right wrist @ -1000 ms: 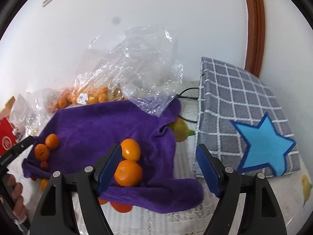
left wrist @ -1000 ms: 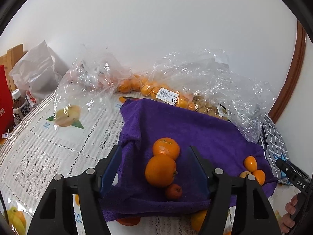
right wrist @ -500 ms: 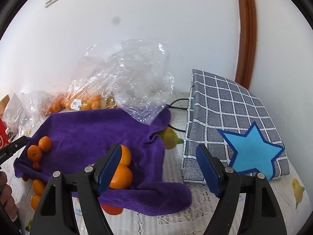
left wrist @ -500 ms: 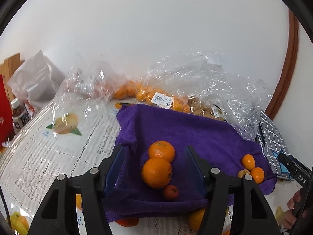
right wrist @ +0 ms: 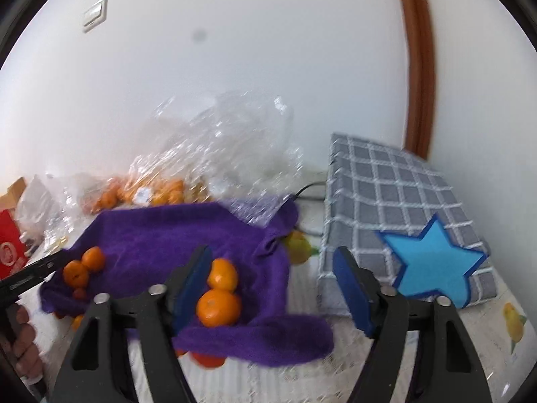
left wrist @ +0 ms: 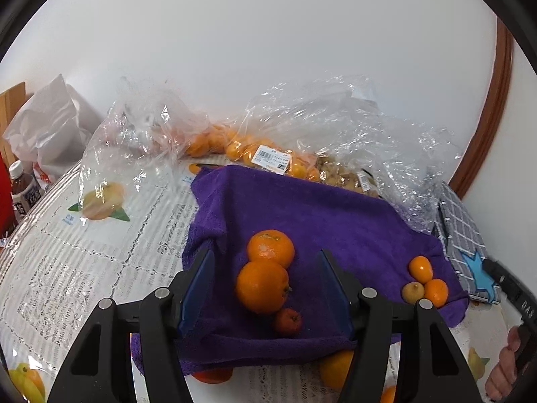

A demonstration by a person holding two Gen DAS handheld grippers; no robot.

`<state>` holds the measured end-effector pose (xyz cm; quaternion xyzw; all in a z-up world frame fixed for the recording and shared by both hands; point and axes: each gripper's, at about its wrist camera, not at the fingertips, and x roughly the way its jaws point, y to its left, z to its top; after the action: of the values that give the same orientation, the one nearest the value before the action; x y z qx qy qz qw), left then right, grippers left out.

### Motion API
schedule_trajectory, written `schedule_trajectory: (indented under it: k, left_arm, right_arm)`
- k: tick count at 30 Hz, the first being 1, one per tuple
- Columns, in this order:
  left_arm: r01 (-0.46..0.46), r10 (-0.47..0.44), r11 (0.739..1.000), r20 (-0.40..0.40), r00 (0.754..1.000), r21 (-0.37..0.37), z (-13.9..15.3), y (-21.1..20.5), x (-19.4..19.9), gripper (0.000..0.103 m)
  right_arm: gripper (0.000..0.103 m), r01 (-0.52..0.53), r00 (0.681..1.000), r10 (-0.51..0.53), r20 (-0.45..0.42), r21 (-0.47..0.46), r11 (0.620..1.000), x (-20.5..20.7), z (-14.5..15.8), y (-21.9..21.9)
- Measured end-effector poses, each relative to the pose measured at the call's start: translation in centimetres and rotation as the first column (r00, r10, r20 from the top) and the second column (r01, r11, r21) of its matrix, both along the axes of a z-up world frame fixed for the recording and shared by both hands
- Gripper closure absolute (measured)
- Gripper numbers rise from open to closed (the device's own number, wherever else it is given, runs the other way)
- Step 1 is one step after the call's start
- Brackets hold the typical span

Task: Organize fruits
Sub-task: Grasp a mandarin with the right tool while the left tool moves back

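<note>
A purple towel [left wrist: 302,208] lies on the table and also shows in the right wrist view [right wrist: 161,231]. My left gripper [left wrist: 265,288] is open, its jaws either side of two large oranges [left wrist: 262,287] and a small red fruit [left wrist: 287,321] on the towel. Two small oranges [left wrist: 420,268] and a yellowish fruit [left wrist: 413,291] sit at the towel's right end. My right gripper [right wrist: 273,282] is open and empty above the towel's right edge, with two oranges [right wrist: 218,307] just left of it. More oranges [left wrist: 335,367] peek from under the towel's front edge.
Clear plastic bags [left wrist: 335,127] holding several oranges lie behind the towel. A grey checked box with a blue star [right wrist: 402,228] stands at the right. A white bag [left wrist: 43,127] and a bottle [left wrist: 23,191] are at the far left. A lace tablecloth [left wrist: 84,262] covers the table.
The left gripper has pulled back slightly, with the oranges still between its jaws. The right gripper has shifted right and up, and its view is blurred by motion.
</note>
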<state>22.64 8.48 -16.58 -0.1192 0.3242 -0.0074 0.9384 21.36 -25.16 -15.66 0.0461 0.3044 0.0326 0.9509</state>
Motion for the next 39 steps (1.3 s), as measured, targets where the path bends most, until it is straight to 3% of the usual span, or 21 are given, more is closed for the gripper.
schedule_trajectory:
  k: [4, 12, 14, 19, 26, 27, 29, 32, 36, 39]
  left_arm:
    - [0.044, -0.044, 0.997, -0.003, 0.999, -0.058, 0.1, -0.1, -0.7, 0.042]
    - [0.028, -0.026, 0.998, 0.023, 0.999, -0.059, 0.7, 1.2, -4.3, 0.042]
    - [0.029, -0.027, 0.997, 0.024, 0.999, -0.067, 0.7, 1.9, -5.4, 0.042]
    - [0.013, -0.013, 0.998, 0.008, 1.000, -0.063, 0.6, 3.1, -7.2, 0.042]
    - [-0.006, 0.002, 0.997, -0.046, 0.999, -0.081, -0.3, 3.9, -7.0, 0.042]
    - [0.000, -0.004, 0.997, -0.050, 0.999, -0.079, -0.4, 3.8, -6.9, 0.042]
    - [0.023, -0.026, 0.998, -0.058, 0.998, -0.056, -0.6, 3.1, -6.7, 0.042]
    - [0.082, -0.083, 0.996, -0.078, 0.993, -0.022, -0.9, 1.6, -6.7, 0.042]
    - [0.148, -0.156, 0.986, -0.112, 0.981, -0.078, -1.5, -0.1, -6.8, 0.042]
    - [0.215, -0.222, 0.974, -0.134, 0.966, -0.066, -1.7, -2.8, -6.8, 0.042]
  right_arm:
    - [0.051, -0.096, 0.991, 0.097, -0.089, 0.012, 0.995, -1.1, -0.2, 1.8]
    - [0.055, -0.281, 0.936, 0.299, -0.187, 0.116, 0.953, -6.1, -2.0, 7.9]
    - [0.060, -0.302, 0.923, 0.321, -0.214, 0.116, 0.946, -6.7, -2.8, 9.2]
    - [0.061, -0.349, 0.886, 0.388, -0.255, 0.184, 0.919, -7.0, -4.0, 11.2]
    - [0.065, -0.366, 0.857, 0.396, -0.330, 0.153, 0.918, -5.5, -6.0, 12.8]
    - [0.069, -0.359, 0.868, 0.389, -0.308, 0.150, 0.921, -5.7, -5.9, 12.7]
    - [0.069, -0.362, 0.866, 0.399, -0.303, 0.172, 0.916, -5.9, -5.7, 12.2]
    - [0.069, -0.335, 0.893, 0.365, -0.264, 0.154, 0.930, -6.3, -5.0, 10.7]
    - [0.069, -0.264, 0.940, 0.274, -0.205, 0.077, 0.961, -7.1, -4.1, 7.5]
    - [0.069, -0.188, 0.959, 0.202, -0.196, 0.086, 0.978, -7.2, -4.5, 3.8]
